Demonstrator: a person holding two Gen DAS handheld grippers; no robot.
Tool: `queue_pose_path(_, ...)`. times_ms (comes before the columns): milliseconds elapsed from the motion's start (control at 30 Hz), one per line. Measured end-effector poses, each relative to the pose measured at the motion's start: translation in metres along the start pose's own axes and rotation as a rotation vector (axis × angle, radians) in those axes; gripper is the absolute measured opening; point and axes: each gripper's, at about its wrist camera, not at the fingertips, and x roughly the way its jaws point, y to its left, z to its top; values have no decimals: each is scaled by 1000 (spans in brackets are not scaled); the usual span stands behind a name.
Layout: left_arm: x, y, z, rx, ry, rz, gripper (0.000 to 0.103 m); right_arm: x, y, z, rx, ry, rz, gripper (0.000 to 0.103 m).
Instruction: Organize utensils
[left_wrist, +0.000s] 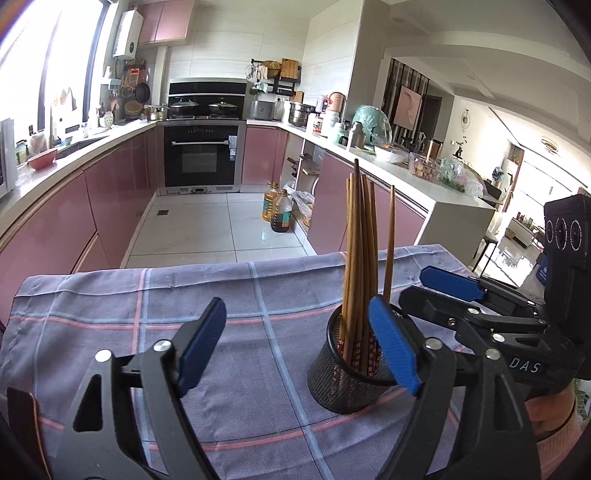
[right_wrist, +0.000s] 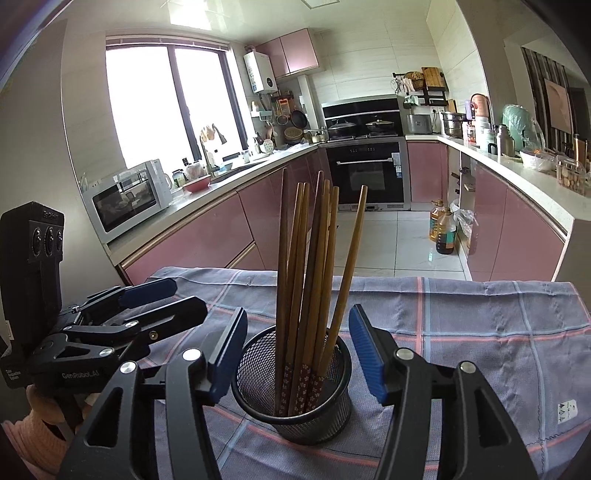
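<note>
A black mesh cup (right_wrist: 291, 391) stands upright on the checked cloth (right_wrist: 461, 332) and holds several brown wooden chopsticks (right_wrist: 314, 258), tips up. My right gripper (right_wrist: 297, 350) is open, its blue pads on either side of the cup, not touching it. In the left wrist view the cup (left_wrist: 351, 373) with the chopsticks (left_wrist: 360, 251) stands right of centre. My left gripper (left_wrist: 299, 347) is open and empty, left of the cup; its right pad overlaps the cup's rim in view. The right gripper (left_wrist: 424, 288) reaches in from the right. The left gripper (right_wrist: 166, 299) shows at the left of the right wrist view.
The cloth covers a table (left_wrist: 147, 332) whose far edge faces the kitchen floor (left_wrist: 207, 221). Pink cabinets (right_wrist: 192, 236) and cluttered counters line both sides. Oil bottles (left_wrist: 277, 210) stand on the floor. A microwave (right_wrist: 129, 195) sits on the left counter.
</note>
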Motion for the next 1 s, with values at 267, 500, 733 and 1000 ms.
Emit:
queue_pose_path(267,-42,11,-21,9,-101,137,98,-17,22,-20,-68,-66,-60,96)
queue_pose_path(500,-73,20,-38,-10,-174,226,98,-28,34,-36,-96,-121,-99,96)
queue_pose_path(733,-100,24,-53,-37,-244,280,98,-43,46,-48,-126,-200,-137,96)
queue_pose_path(1000,-113,15,-67,-17,-276,319,98,-50,56,-58,-118,-254,-175,96)
